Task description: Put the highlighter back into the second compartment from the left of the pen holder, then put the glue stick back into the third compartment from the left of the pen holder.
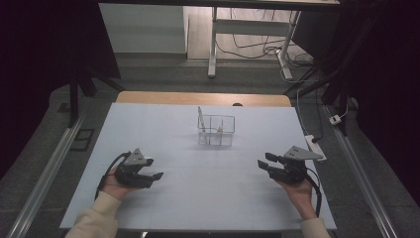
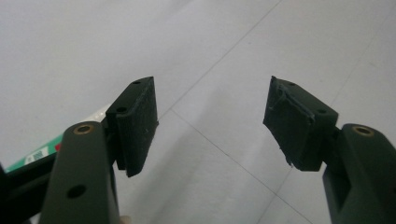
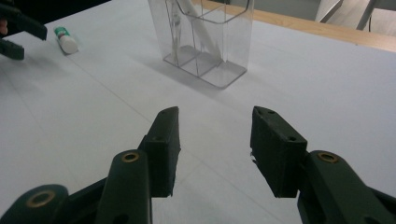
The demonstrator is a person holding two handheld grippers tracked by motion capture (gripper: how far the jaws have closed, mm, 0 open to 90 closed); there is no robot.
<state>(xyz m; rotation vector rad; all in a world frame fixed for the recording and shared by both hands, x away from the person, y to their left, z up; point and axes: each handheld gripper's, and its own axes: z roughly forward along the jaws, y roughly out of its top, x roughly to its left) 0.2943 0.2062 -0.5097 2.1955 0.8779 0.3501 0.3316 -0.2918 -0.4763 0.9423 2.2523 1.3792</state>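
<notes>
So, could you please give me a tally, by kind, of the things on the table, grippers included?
Clear divided holder: 1
White pen-like sticks standing in the holder: 2, as far as can be told
White tube with green cap: 1
Left gripper, open: 1
Right gripper, open: 1
Total: 6

In the high view, what stands inside the clear holder (image 1: 216,130) at the middle of the frame is too small to tell. In the right gripper view, the holder's top is cut off by the upper edge. In the left gripper view, a green-and-white thing (image 2: 39,153) at lower left is mostly hidden behind the left tool (image 2: 210,122).
</notes>
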